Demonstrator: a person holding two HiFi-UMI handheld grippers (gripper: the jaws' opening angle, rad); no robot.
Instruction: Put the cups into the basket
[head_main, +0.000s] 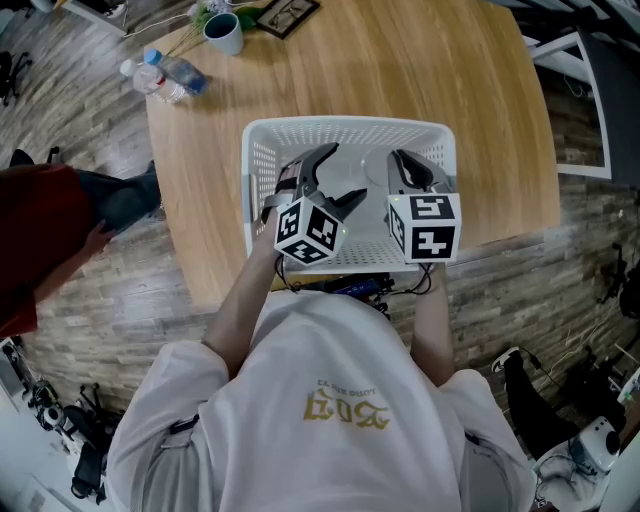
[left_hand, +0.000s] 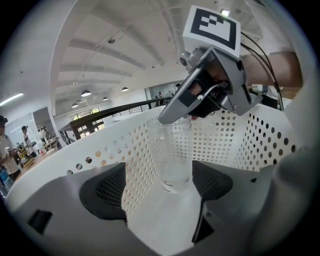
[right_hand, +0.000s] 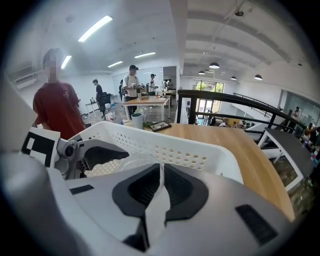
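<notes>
Clear plastic cup (left_hand: 175, 160) stands upright inside the white basket (head_main: 345, 128). Right gripper (right_hand: 161, 170) is pinched nearly closed on its rim wall. Left gripper (left_hand: 160, 182) is spread, empty, just short of the cup. Likely light, thin, slick and crushable, so grip gently at the rim.

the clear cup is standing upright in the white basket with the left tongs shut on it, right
Not quite. The left tongs are open, not shut on it: in the left gripper view their pads sit wide apart, and the clear cup stands free beyond them. It is the right tongs that close at its rim. The rest holds: the cup is upright inside the white basket.
</notes>
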